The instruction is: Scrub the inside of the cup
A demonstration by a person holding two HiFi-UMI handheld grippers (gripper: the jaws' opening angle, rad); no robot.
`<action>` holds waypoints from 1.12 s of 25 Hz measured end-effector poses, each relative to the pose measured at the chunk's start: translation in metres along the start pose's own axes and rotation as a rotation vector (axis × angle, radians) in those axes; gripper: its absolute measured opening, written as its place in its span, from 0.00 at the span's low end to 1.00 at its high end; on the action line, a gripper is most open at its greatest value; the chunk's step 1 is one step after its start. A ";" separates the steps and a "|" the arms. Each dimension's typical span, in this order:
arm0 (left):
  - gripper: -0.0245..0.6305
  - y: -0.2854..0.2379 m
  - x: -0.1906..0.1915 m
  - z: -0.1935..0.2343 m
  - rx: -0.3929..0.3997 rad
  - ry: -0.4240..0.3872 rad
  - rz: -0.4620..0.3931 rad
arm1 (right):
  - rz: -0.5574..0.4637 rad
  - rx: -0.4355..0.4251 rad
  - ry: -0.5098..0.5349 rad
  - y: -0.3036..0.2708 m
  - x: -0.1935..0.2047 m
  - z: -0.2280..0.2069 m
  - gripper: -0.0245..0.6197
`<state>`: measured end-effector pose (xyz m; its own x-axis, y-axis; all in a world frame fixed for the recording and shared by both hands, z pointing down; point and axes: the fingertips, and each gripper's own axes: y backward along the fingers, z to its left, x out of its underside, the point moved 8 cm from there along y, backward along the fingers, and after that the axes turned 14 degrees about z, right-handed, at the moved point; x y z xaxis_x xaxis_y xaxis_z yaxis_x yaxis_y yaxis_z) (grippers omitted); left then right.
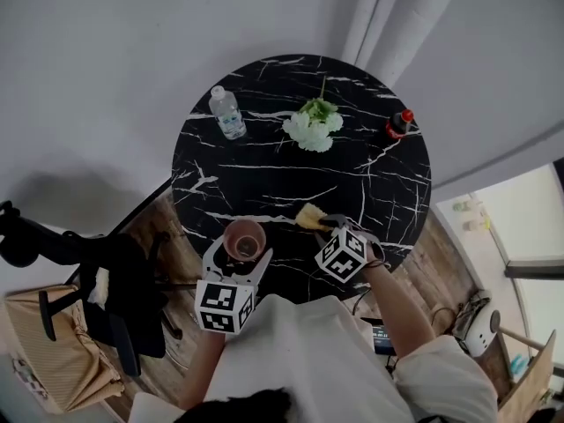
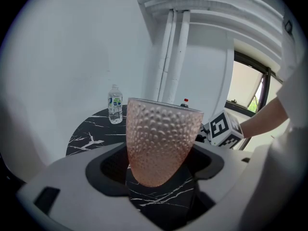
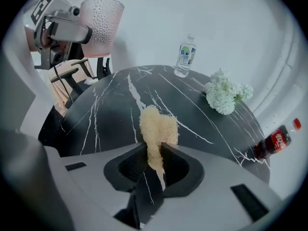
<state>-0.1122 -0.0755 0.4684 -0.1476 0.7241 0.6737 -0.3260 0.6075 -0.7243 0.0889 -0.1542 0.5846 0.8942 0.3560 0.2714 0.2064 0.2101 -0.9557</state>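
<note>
Holding the pink dimpled cup (image 2: 161, 143) upright, your left gripper (image 1: 238, 256) has its jaws closed against the cup's lower walls, one on each side. The head view puts the cup over the near edge of the round black marble surface (image 1: 291, 174), mouth up. The right gripper view shows it raised clear of that surface.

Your right gripper (image 3: 155, 152) is nearly closed, pinching the bottom end of a pale yellow fibrous sponge (image 3: 158, 126). The rest of the sponge sticks out past the jaws, and its tip points across the surface toward the far side. It seems to hang just above the marble, though whether it touches is hard to say from these angles. The sponge sits to the right of the cup and apart from it, outside the rim.

Farther back on the surface stand a clear water bottle (image 1: 227, 113) at the left, a bunch of white flowers (image 1: 313, 123) near the middle and a dark cola bottle (image 1: 399, 123) with a red cap at the right, all well apart from your grippers.
</note>
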 end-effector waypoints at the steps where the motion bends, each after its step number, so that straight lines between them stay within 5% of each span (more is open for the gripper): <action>1: 0.59 0.000 0.000 -0.001 0.014 0.001 0.001 | -0.005 0.006 -0.009 0.000 0.000 0.000 0.17; 13: 0.58 0.005 -0.013 -0.003 0.124 -0.138 -0.010 | -0.146 0.050 -0.039 0.042 -0.010 -0.014 0.13; 21: 0.58 0.013 -0.038 0.011 0.224 -0.416 0.097 | -0.366 0.247 0.218 0.148 -0.052 -0.010 0.13; 28: 0.58 0.010 -0.053 0.016 0.382 -0.503 0.210 | -0.435 0.339 0.460 0.206 -0.084 0.011 0.13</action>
<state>-0.1228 -0.1130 0.4277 -0.6320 0.5174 0.5770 -0.5373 0.2441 -0.8073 0.0521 -0.1310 0.3657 0.8510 -0.2282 0.4730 0.5145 0.5433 -0.6634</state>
